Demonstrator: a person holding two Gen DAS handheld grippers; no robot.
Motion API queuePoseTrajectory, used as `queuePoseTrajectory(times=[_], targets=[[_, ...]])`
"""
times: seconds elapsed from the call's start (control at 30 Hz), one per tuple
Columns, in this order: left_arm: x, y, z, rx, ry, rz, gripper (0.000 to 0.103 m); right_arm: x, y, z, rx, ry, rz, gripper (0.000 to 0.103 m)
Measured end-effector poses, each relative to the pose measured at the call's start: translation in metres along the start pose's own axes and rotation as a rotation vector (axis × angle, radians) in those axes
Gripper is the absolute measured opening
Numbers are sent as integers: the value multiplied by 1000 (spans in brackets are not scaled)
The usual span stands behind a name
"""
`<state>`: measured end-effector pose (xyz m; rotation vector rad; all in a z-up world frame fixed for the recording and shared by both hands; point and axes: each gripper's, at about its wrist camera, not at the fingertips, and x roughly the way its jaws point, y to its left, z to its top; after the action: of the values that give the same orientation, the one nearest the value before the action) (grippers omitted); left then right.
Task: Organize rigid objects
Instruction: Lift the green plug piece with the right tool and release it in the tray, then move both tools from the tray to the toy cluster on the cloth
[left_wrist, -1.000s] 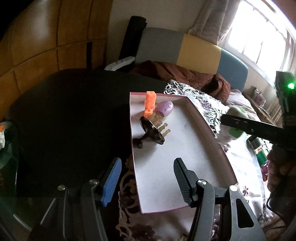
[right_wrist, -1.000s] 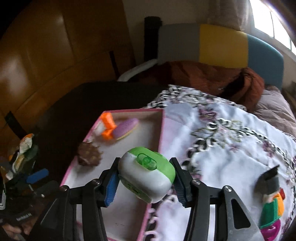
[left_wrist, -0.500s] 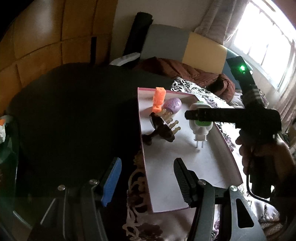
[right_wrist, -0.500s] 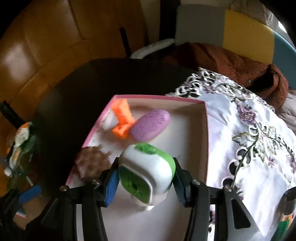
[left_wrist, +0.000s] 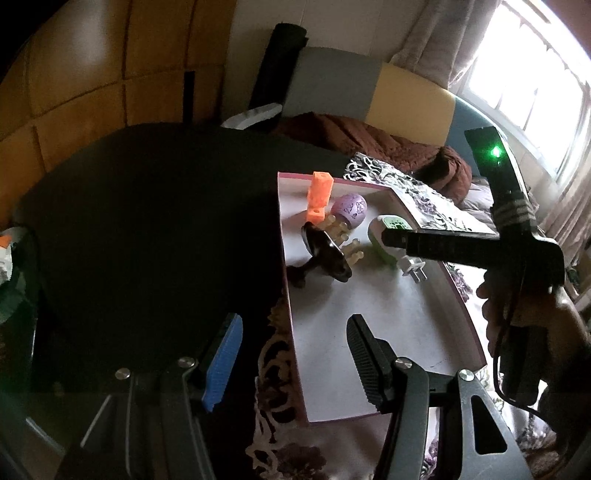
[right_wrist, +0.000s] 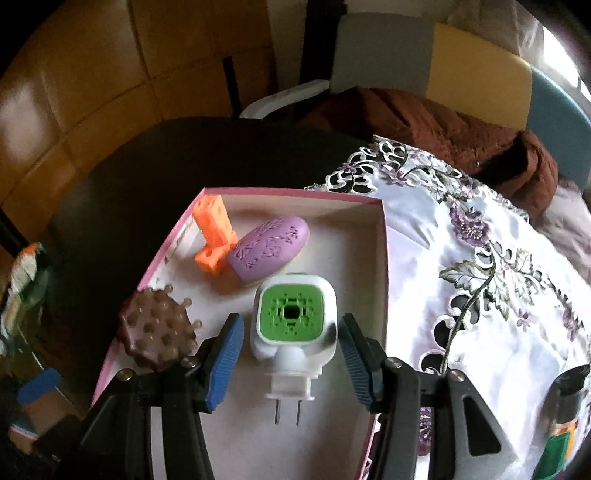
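Note:
A pink-rimmed box (right_wrist: 384, 258) holds an orange block (right_wrist: 214, 229), a purple oval piece (right_wrist: 269, 245), a brown knobbed massager (right_wrist: 157, 332) and a white-and-green plug-in device (right_wrist: 293, 325). My right gripper (right_wrist: 291, 363) is open, its pads on either side of the plug-in device, which lies on the box floor with its prongs toward me. In the left wrist view the box (left_wrist: 461, 310) is ahead, with the device (left_wrist: 388, 240) under the right gripper's finger. My left gripper (left_wrist: 293, 358) is open and empty over the box's near-left corner.
The box lies on a white embroidered cloth (right_wrist: 480, 277) on a dark round table (left_wrist: 147, 229). A colourful bottle-like object (right_wrist: 561, 413) stands at the right on the cloth. A sofa with a brown blanket (right_wrist: 424, 122) is behind.
The right gripper carried the plug-in device into the box, lowered it to the floor beside the purple piece, and opened off it. The left gripper stayed about where it was.

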<state>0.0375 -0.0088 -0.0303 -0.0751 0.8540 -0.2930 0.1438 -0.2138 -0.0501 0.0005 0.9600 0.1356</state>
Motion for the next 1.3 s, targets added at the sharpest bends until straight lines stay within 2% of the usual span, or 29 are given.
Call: queuePoseTrajectory(times=[0.4, 0.7, 1.07, 1.3], targets=[[-11, -4, 1, 20, -25, 17, 61, -45, 7, -11, 4, -104, 9, 54], [-16, -14, -1, 50, -31, 21, 61, -67, 8, -25, -4, -147, 4, 54], [-18, -31, -4, 106, -31, 23, 61, -95, -26, -41, 29, -189, -40, 54], [-18, -48, -3, 163, -32, 8, 62, -117, -81, -57, 108, -203, -111, 54]])
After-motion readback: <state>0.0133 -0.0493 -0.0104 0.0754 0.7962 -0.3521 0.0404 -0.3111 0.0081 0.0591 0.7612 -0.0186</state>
